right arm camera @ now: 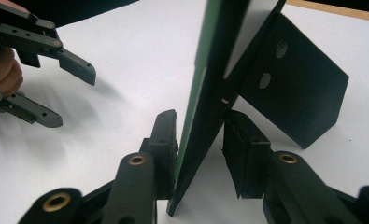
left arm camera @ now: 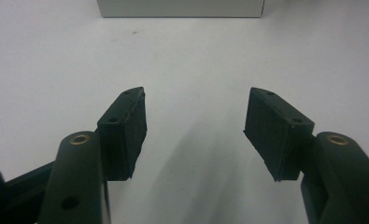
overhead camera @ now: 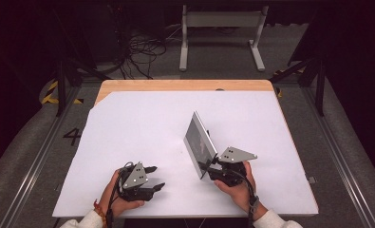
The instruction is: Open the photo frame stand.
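At the bottom of the high view, left of centre, the left claw (overhead camera: pixel 153 177) rests low on the white counter (overhead camera: pixel 142 128) with its jaws spread and nothing between them; the left claw's own view confirms bare counter between the two ribbed pads (left arm camera: pixel 134 133). To its right, in the lower centre-right of the same view, the right claw (overhead camera: pixel 212 167) grips the near bottom corner of a thin flat panel (overhead camera: pixel 200 142), which stands on edge, tilted. In the right claw's view the panel (right arm camera: pixel 205 112) rises between the jaws: the left pad lies against its green-edged face, while the right pad looks just off the dark face, so the hold seems light and I cannot tell whether both pads press. A black angled bracket (right arm camera: pixel 296 100), with two holes, juts from the panel's back like a foot. The relation that matters is that the panel's long axis runs up and leftward in the high view, away from the person, with its dark face turned toward the left claw. The empty left claw lies just beside that near corner, across a short stretch of bare counter, and is well placed to take the free side. There are no containers on the counter; beyond its far wooden edge (overhead camera: pixel 185 85) are a floor with cables and a white frame.
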Demonstrator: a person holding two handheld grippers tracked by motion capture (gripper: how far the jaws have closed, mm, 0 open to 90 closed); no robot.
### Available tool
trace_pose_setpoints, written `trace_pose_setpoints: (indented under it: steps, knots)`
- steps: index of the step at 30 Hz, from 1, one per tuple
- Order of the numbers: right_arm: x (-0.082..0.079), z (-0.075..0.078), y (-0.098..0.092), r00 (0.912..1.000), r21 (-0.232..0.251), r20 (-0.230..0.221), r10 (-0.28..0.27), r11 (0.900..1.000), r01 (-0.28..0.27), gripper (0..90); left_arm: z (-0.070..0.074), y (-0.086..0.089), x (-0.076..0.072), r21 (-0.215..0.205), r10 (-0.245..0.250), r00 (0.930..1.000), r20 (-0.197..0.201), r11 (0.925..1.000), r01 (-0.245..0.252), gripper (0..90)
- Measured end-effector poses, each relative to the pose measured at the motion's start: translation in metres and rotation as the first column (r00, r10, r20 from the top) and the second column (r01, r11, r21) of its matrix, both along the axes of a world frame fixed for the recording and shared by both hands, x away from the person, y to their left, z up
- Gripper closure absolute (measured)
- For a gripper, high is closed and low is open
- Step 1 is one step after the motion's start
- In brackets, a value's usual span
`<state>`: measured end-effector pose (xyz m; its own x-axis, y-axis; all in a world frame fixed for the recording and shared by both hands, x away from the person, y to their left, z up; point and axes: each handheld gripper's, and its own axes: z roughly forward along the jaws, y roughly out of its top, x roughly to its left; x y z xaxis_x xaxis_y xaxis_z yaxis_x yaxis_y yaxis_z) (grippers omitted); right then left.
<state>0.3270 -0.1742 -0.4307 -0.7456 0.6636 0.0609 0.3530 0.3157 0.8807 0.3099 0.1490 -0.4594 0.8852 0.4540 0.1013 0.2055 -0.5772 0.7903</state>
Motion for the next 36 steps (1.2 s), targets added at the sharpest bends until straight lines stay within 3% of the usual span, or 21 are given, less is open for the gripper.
trace_pose_setpoints:
  steps: [2,21,27,30,33,36]
  knots:
    - [0.000,0.000,0.000,1.0000,-0.003,0.003,-0.005,1.000,0.005,62.9,0.000,0.000,0.000,0.003,0.001,1.0000,-0.001,1.0000,-0.001,38.5]
    - [0.007,0.003,-0.017,0.9981,0.012,-0.030,0.054,0.999,-0.053,74.6,0.002,-0.005,0.005,-0.009,0.005,1.0000,-0.005,0.9999,-0.005,34.6]
    - [0.008,0.004,-0.019,0.9985,-0.006,-0.021,0.051,0.999,-0.051,74.8,0.005,-0.011,0.018,-0.040,0.018,0.9998,-0.010,0.9990,-0.018,29.6]
    - [0.007,0.005,-0.019,0.9992,-0.011,-0.014,0.036,0.999,-0.037,67.6,0.005,-0.013,0.025,-0.041,0.022,0.9997,-0.013,0.9989,-0.023,25.7]
    - [0.007,0.004,-0.019,0.9993,-0.009,-0.019,0.034,0.999,-0.034,68.1,0.007,-0.017,0.034,-0.055,0.028,0.9994,-0.022,0.9981,-0.030,22.2]
    - [0.007,0.002,-0.017,0.9987,-0.005,-0.024,0.045,0.999,-0.046,75.2,0.008,-0.021,0.043,-0.061,0.026,0.9992,-0.031,0.9977,-0.028,19.8]
